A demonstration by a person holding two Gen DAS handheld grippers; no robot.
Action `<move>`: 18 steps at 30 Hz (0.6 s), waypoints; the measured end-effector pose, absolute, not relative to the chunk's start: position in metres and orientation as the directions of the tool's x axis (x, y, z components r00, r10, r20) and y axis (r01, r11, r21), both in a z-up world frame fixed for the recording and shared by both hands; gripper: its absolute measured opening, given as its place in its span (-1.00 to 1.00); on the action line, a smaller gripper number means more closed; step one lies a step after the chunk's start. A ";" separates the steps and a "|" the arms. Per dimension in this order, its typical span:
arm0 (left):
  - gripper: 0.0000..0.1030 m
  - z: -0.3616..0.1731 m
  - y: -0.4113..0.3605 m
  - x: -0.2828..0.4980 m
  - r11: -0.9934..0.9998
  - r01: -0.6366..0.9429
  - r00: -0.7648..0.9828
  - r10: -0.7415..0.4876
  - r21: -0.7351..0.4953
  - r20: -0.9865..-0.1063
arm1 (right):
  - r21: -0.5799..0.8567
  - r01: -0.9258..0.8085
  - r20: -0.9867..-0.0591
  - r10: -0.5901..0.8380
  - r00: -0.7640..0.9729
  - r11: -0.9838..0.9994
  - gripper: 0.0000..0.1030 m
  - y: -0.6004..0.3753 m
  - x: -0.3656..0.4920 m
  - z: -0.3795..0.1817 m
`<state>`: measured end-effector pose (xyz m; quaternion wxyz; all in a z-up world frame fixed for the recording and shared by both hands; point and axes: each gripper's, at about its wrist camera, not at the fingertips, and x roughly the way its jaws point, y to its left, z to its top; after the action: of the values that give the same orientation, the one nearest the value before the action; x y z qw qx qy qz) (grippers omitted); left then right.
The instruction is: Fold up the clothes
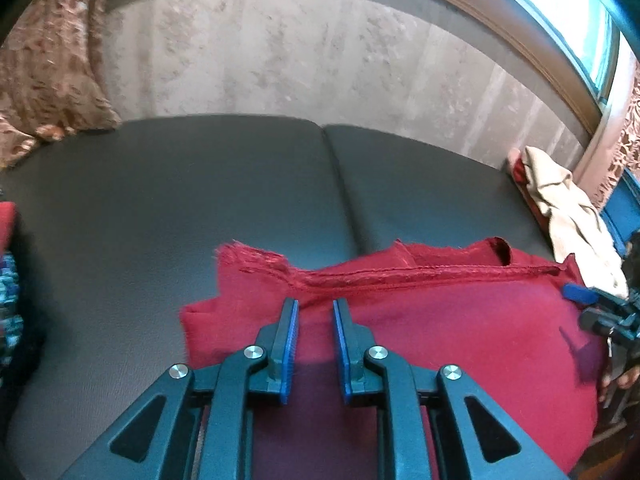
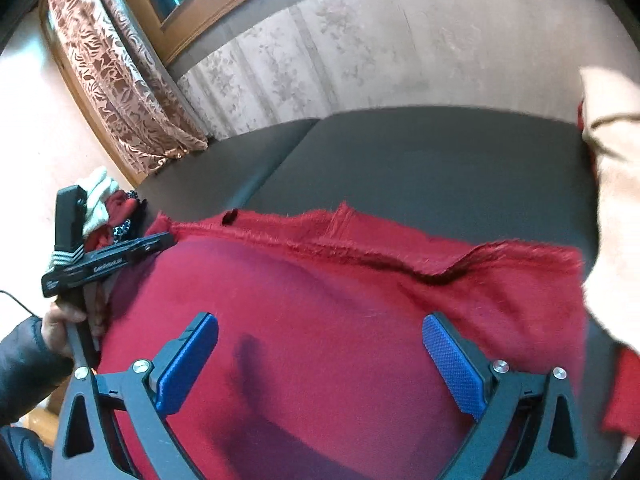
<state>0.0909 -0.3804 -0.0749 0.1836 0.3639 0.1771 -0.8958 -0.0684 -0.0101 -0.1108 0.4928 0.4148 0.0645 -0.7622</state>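
Observation:
A red cloth (image 1: 460, 328) with frayed far edges lies on the dark padded surface (image 1: 200, 184). My left gripper (image 1: 315, 312) hovers over its left part, jaws a small gap apart, holding nothing. My right gripper (image 2: 320, 332) is wide open above the middle of the red cloth (image 2: 340, 304) and holds nothing. The right gripper also shows at the right edge of the left wrist view (image 1: 600, 312). The left gripper shows at the left of the right wrist view (image 2: 120, 252).
A beige garment (image 1: 568, 208) lies on other clothes at the far right; it also shows in the right wrist view (image 2: 616, 200). A pile of clothes (image 2: 108, 208) sits at the left. A patterned curtain (image 2: 120, 92) and wall stand behind.

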 end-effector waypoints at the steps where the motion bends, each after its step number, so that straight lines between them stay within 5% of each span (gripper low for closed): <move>1: -0.66 -0.071 -0.382 0.094 -0.865 0.462 -0.677 -0.203 -0.194 -0.707 | 0.297 0.807 -0.700 -0.691 -0.180 -0.511 1.00 -0.010 -0.069 -0.108; 7: -0.52 -0.077 -0.381 0.069 -0.882 0.436 -0.667 -0.184 -0.177 -0.722 | 0.381 0.691 -0.701 -0.679 -0.217 -0.615 1.00 -0.009 -0.115 -0.130; 13: -0.52 -0.104 -0.402 0.071 -0.835 0.437 -0.702 -0.085 -0.333 -0.707 | 0.432 0.669 -0.671 -0.711 -0.210 -0.605 1.00 -0.008 -0.123 -0.134; 18: -0.52 -0.104 -0.397 0.070 -0.842 0.439 -0.697 -0.100 -0.313 -0.710 | 0.363 0.699 -0.664 -0.697 -0.270 -0.616 1.00 -0.010 -0.111 -0.132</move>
<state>0.0698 -0.3973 -0.1044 0.1513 0.3583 0.2364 -0.8904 -0.1109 -0.0101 -0.1319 0.4379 0.4164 0.0009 -0.7968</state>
